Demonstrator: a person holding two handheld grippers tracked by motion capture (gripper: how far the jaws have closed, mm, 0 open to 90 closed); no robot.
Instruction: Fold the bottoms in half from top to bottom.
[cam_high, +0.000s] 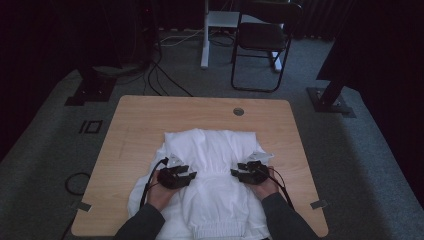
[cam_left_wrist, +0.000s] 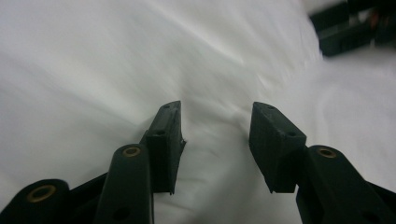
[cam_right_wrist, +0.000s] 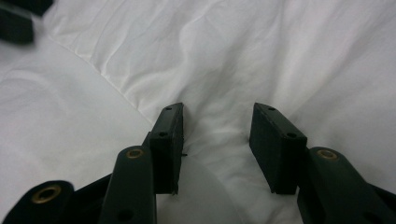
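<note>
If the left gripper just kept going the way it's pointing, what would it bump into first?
Most likely the white garment itself: the left gripper has its jaws apart right over the cloth, which lies between and ahead of them. Beyond that, the right gripper sits farther off; depth is hard to judge.

garment (cam_high: 212, 175): white, wrinkled, elastic hem
pose: spread flat
place: near half of table (cam_high: 140, 120), hem at near edge
</note>
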